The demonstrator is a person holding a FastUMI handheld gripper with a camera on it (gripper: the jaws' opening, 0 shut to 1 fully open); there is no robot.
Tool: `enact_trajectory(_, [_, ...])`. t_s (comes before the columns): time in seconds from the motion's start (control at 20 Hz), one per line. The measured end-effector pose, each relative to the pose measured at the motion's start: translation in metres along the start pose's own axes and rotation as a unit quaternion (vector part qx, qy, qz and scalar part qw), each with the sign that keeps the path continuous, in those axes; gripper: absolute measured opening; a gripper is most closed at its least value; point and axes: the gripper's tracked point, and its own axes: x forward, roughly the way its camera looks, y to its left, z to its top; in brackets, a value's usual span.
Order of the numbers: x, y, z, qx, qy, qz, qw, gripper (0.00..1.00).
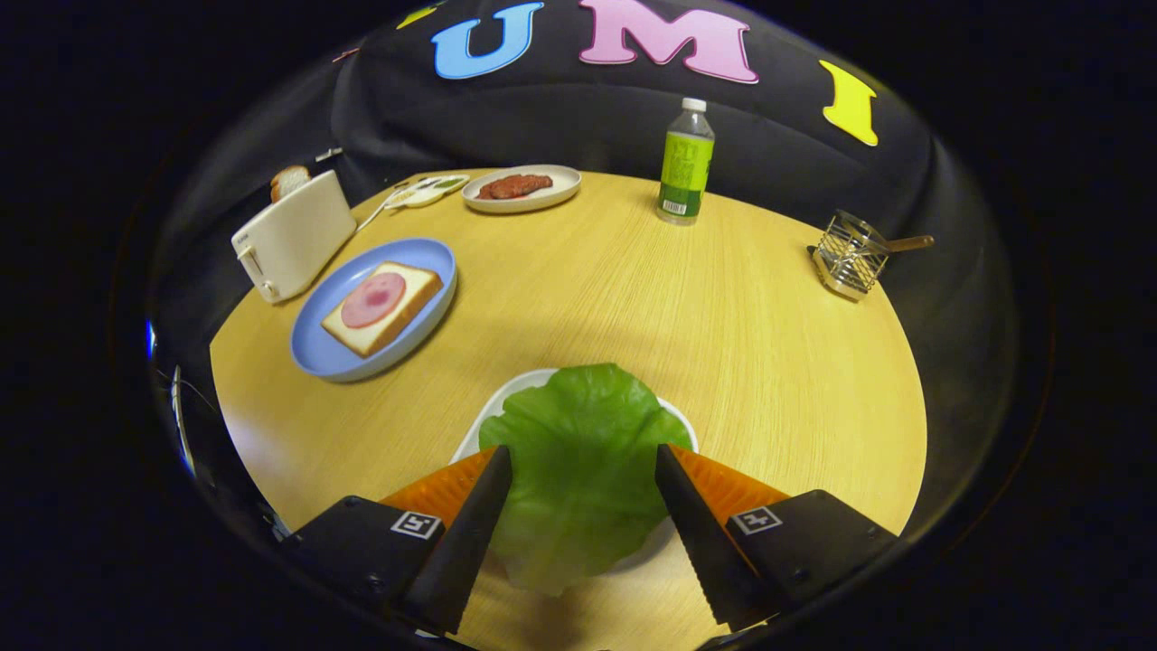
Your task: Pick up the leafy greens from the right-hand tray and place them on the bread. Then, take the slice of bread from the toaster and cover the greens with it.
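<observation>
Spread wide, gripper (583,461) straddles leafy greens (578,452) on white tray (506,398); blue plate (380,348) holds bread (384,307).

Little here can be read. The clear plastic bottle (685,161) with a white cap, standing on the round light-wood table (723,325), wears a lime-green label with a barcode patch at its foot, but the print on it is too small to make out. Each black finger mount (416,525) of the gripper (583,457) carries a small square black-and-white coded marker, a sign rather than text. The white toaster (294,235) shows no legible brand.
</observation>
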Motion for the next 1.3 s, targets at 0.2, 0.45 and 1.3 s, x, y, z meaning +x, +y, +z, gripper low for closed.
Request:
enact_trajectory(0.2, [0.000, 0.005, -0.004, 0.022, 0.017, 0.003, 1.000, 0.97])
enact_trajectory(0.45, [-0.002, 0.017, -0.008, 0.021, 0.042, 0.002, 0.999, 0.80])
enact_trajectory(1.3, [-0.028, 0.026, 0.010, 0.052, 0.078, -0.002, 0.996, 0.06])
